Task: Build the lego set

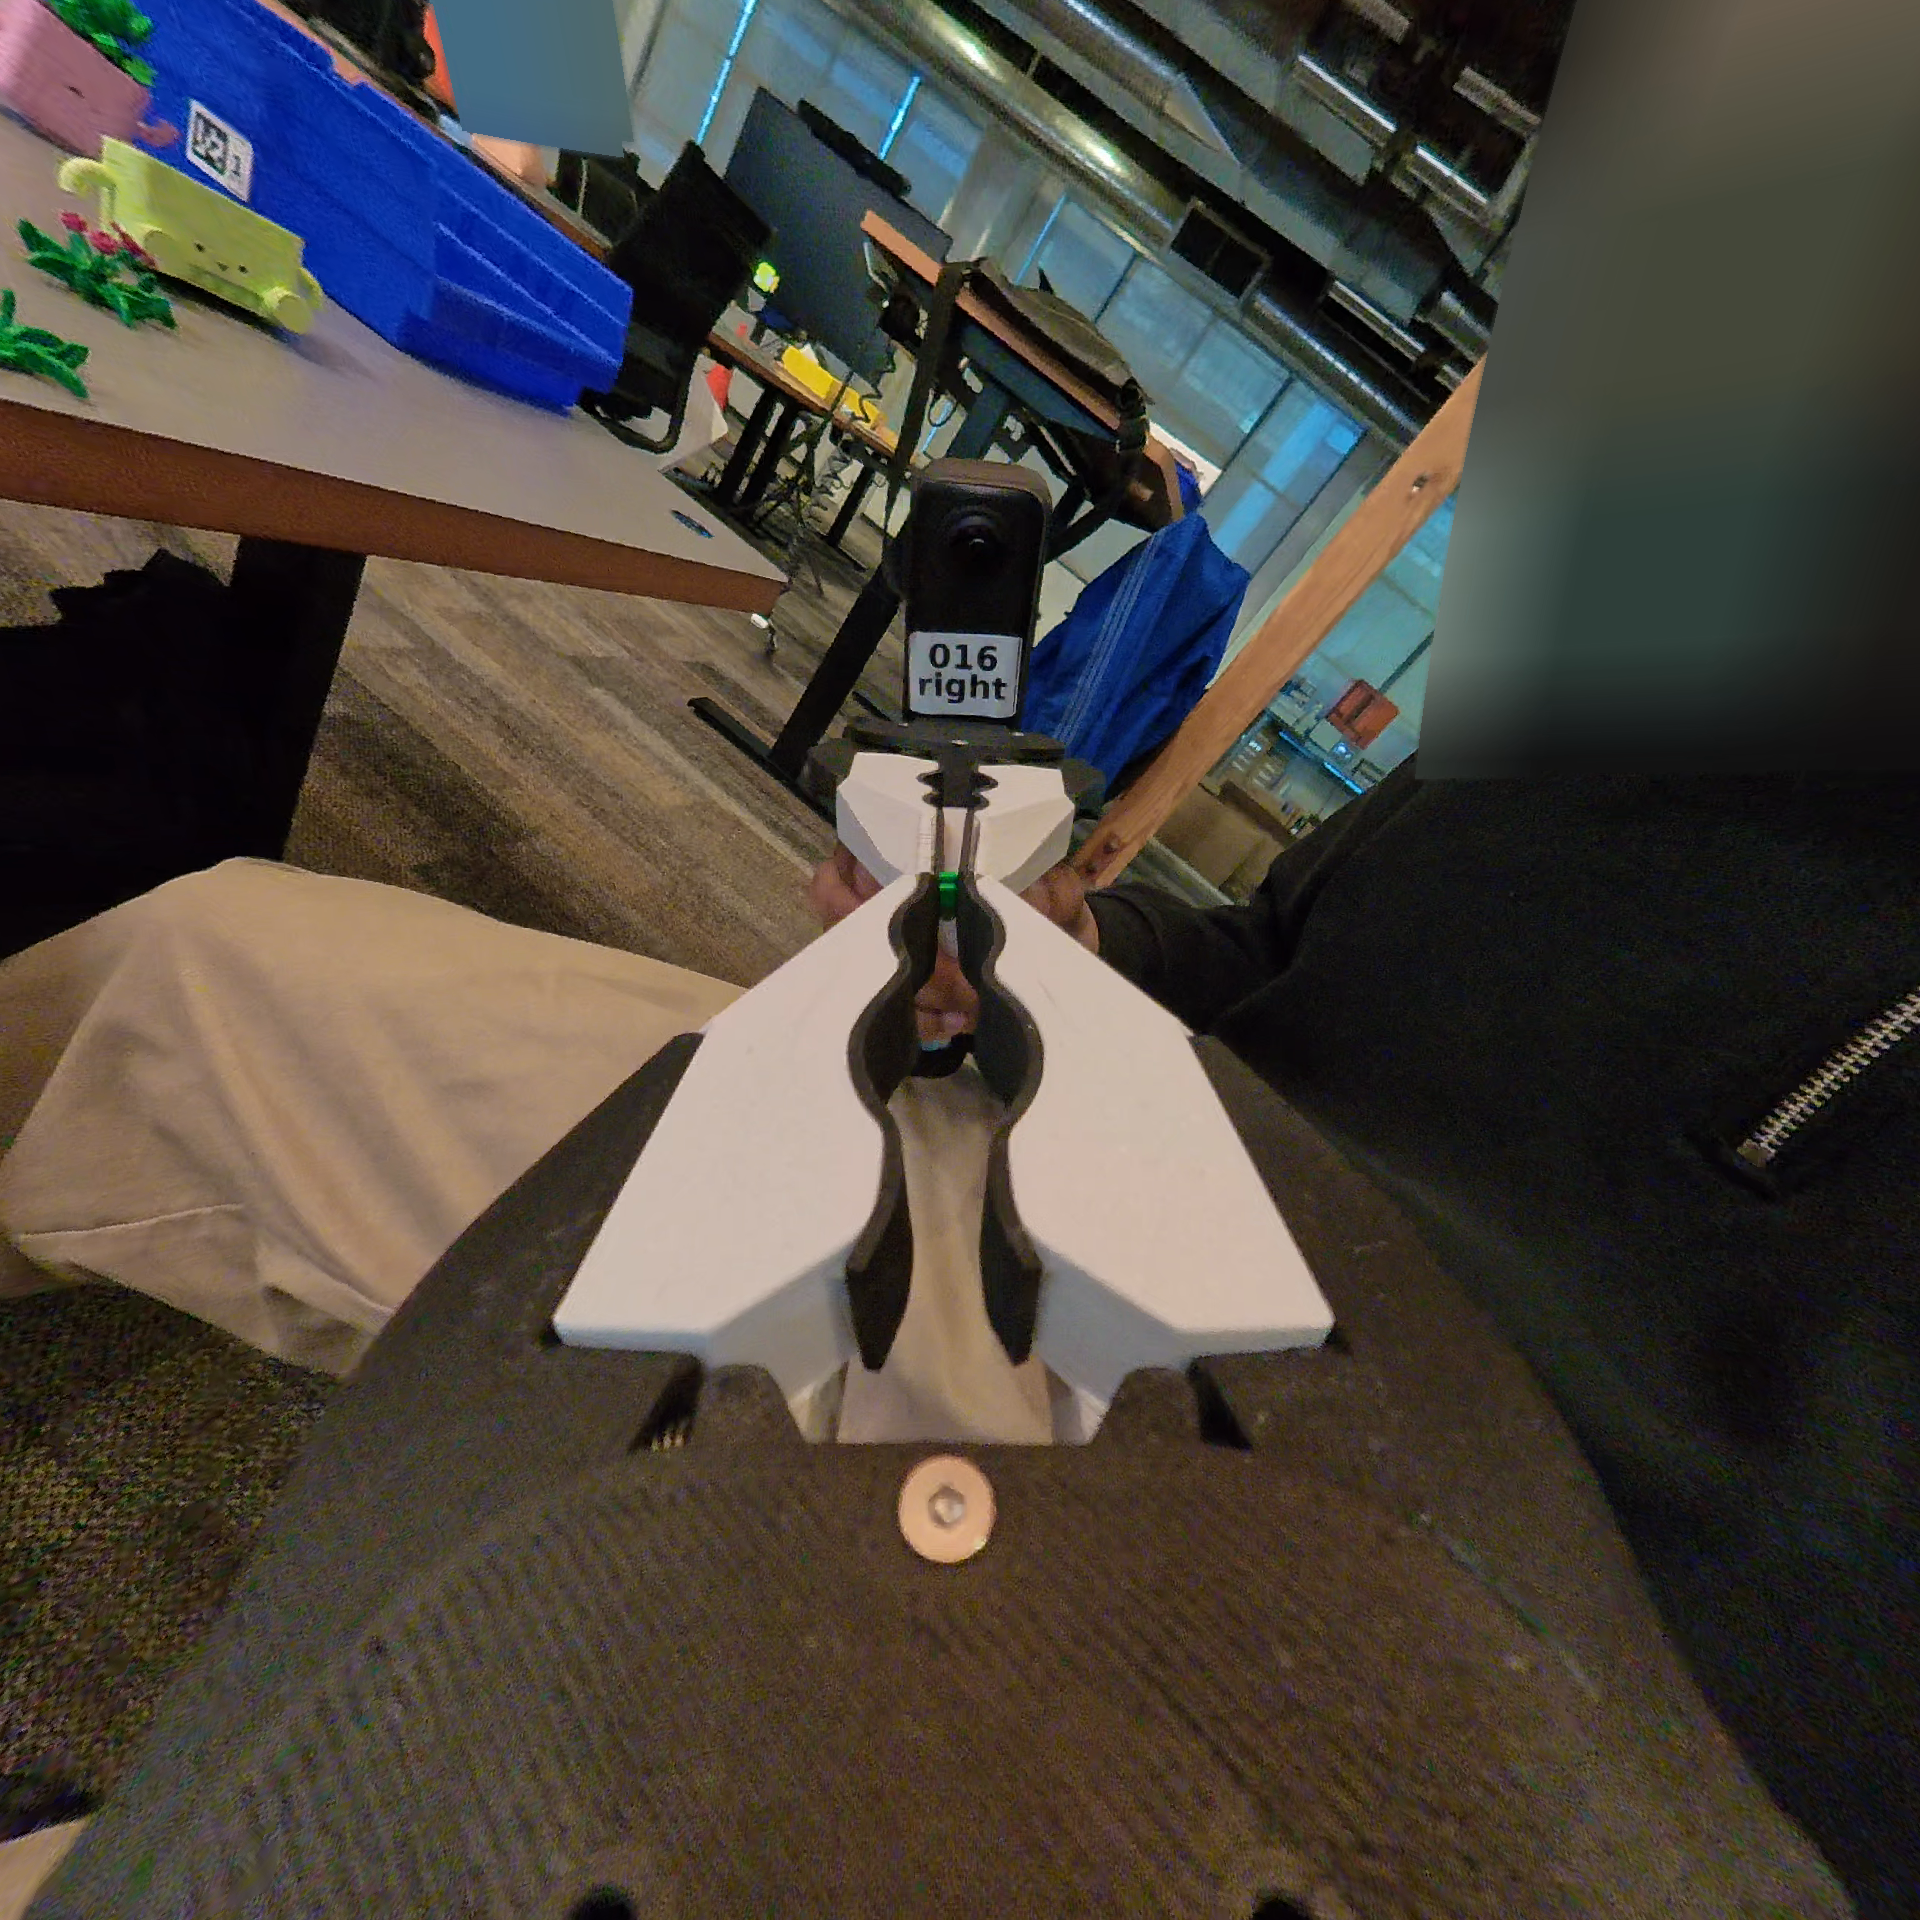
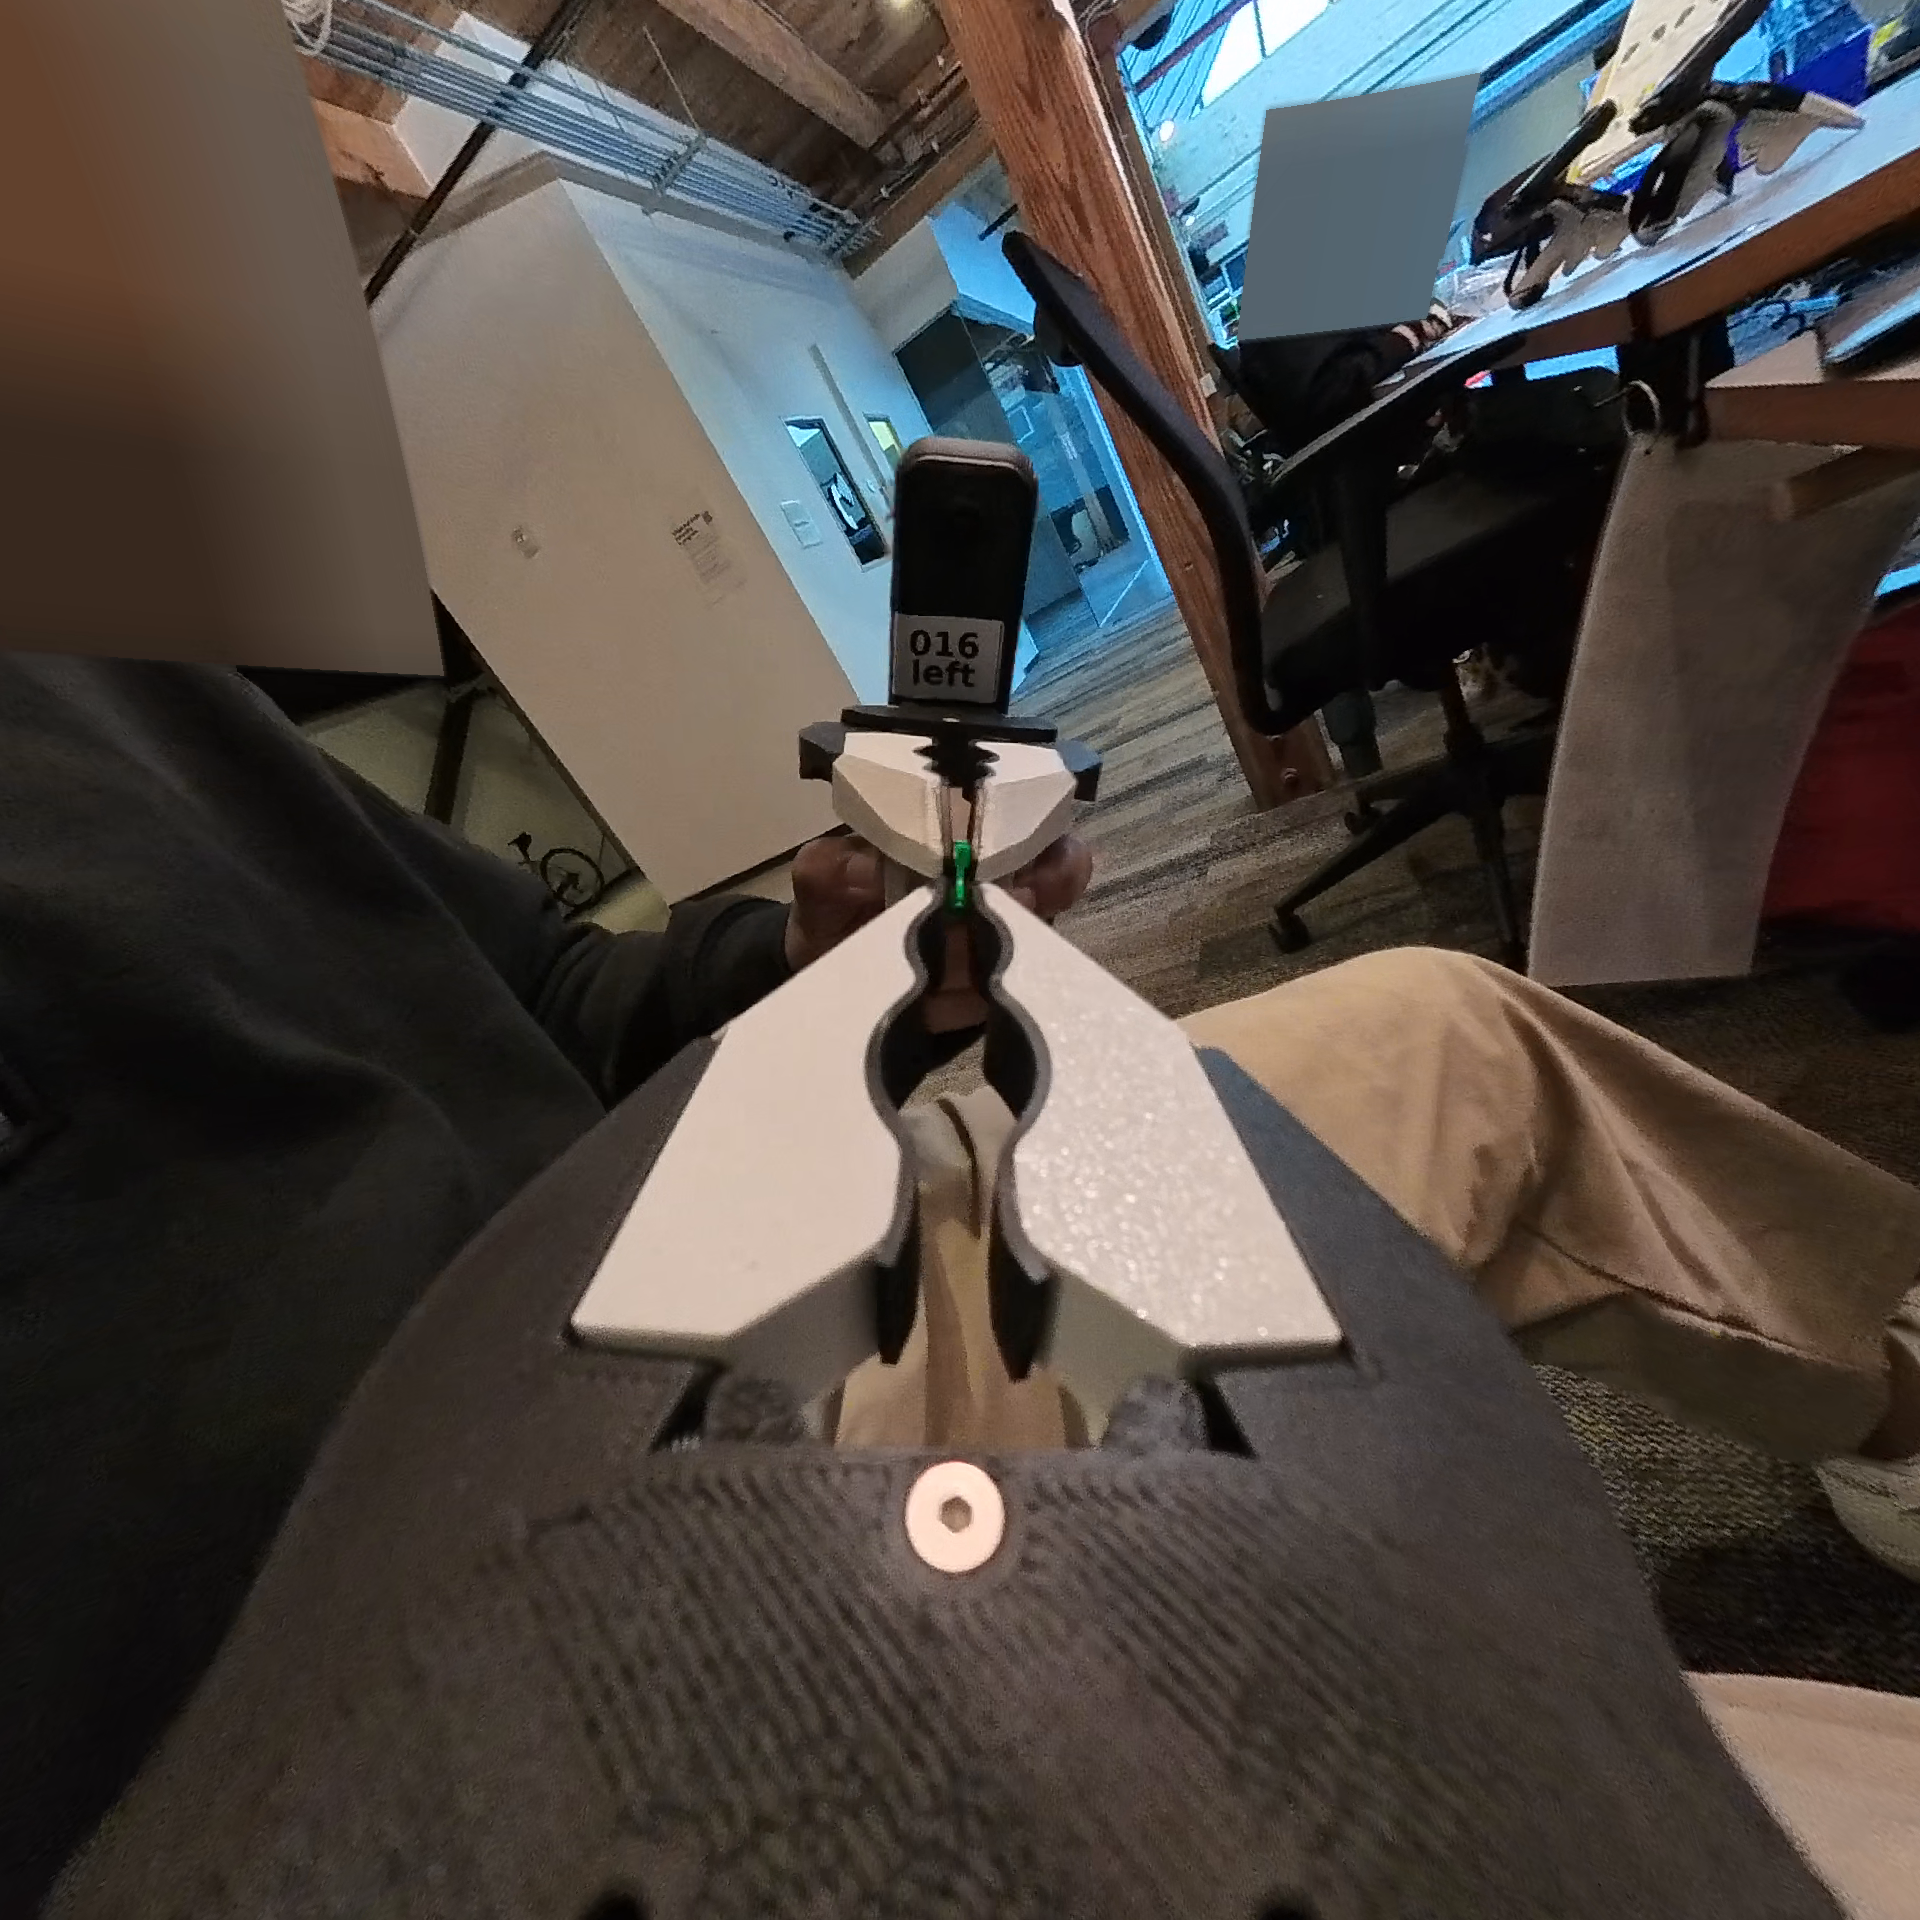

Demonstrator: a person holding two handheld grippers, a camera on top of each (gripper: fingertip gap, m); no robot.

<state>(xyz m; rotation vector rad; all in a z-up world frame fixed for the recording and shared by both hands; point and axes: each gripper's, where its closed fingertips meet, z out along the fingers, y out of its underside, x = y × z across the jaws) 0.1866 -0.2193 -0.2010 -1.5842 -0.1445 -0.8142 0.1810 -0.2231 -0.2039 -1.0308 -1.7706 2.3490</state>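
My left gripper and my right gripper point at each other, tip to tip, over the person's lap. Both are shut, and a small green lego piece sits pinched where the tips meet. It also shows in the right wrist view, reaching from my tips into those of the left gripper. The right gripper faces me in the left wrist view. On the table at the upper left are a lime-green lego model, a pink model and green plant pieces.
A blue bin stands on the table behind the models. The person's beige trousers and dark jacket lie below and beside the grippers. An office chair, a wooden post and another desk are to the right. My two grippers' fingertips are within a few centimetres of each other.
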